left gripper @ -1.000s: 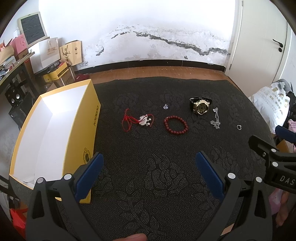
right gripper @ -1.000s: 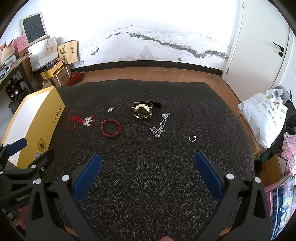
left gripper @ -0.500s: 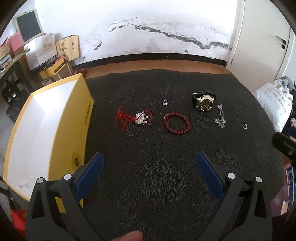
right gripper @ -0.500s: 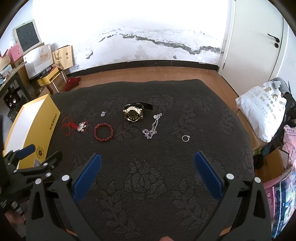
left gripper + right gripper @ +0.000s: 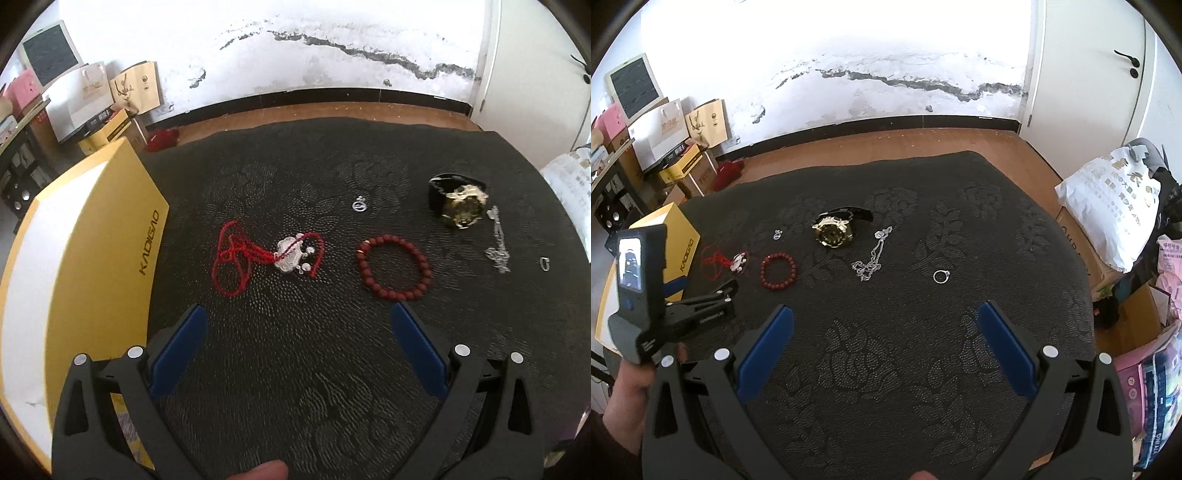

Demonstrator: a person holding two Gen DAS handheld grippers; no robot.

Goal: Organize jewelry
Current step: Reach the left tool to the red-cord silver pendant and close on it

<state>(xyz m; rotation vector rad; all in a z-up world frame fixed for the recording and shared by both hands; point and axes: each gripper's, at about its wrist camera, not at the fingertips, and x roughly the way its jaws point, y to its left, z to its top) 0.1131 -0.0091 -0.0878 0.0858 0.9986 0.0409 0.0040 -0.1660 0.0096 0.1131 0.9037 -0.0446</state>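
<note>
Both the left gripper (image 5: 295, 325) and right gripper (image 5: 884, 321) gape wide, holding nothing. A round beaded bracelet (image 5: 393, 267) and silver-charmed red cord (image 5: 258, 254) lie on the embossed black cloth (image 5: 295, 369).

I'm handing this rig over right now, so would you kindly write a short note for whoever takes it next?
Left gripper: open, empty, above the cloth near the red cord necklace.
Right gripper: open, empty, back from the ring.
On the dark cloth: red cord necklace, bead bracelet, small pendant, watch, silver chain, ring.
Yellow box at left, open, nothing visible inside.
Done: nothing. Left: all six pieces into the box.
</note>
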